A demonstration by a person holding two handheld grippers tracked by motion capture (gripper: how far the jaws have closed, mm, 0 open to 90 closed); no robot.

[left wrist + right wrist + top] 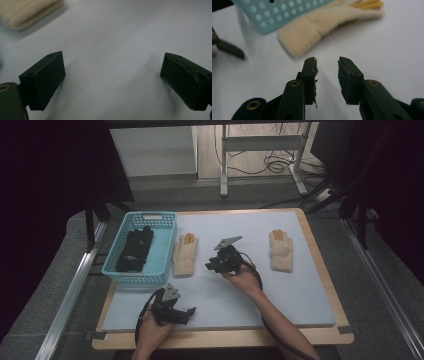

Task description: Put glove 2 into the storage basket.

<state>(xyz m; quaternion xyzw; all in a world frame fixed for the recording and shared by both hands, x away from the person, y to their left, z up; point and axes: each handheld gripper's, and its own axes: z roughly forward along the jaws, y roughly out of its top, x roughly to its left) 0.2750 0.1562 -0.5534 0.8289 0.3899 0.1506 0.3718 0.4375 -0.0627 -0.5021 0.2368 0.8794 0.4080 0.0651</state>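
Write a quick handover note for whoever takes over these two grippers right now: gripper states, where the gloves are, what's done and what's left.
Left gripper: open, empty, low over the mat's near edge.
Right gripper: jaws narrowed but empty, mid-mat, aimed at the near cream glove.
Black gloves: already in the teal basket.
Near cream glove: flat beside the basket.
Far cream glove: flat toward the mat's right side.
Left, apparently: both cream gloves into the basket.

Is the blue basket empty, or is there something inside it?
Not empty. The blue basket has black gloves lying inside it, seen from above. A cream glove lies outside, beside it on the mat.
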